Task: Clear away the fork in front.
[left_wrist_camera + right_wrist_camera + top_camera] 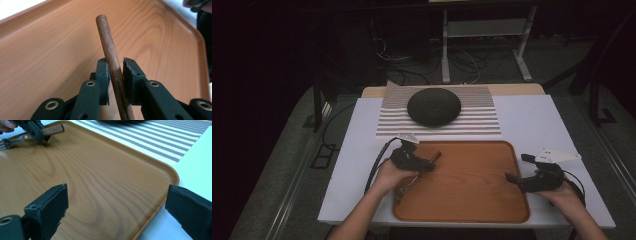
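Lowering a fork onto the tray, the left hand-held gripper is working at the tray's left edge. Its jaws are standing on either side of the wooden handle, and whether the pads are pressing on it I cannot tell. The fork is lying low over the tray, tines toward the person; letting go of it seems to be what is left. The right hand-held gripper is waiting wide open and empty at the tray's right rim, pointing inward.
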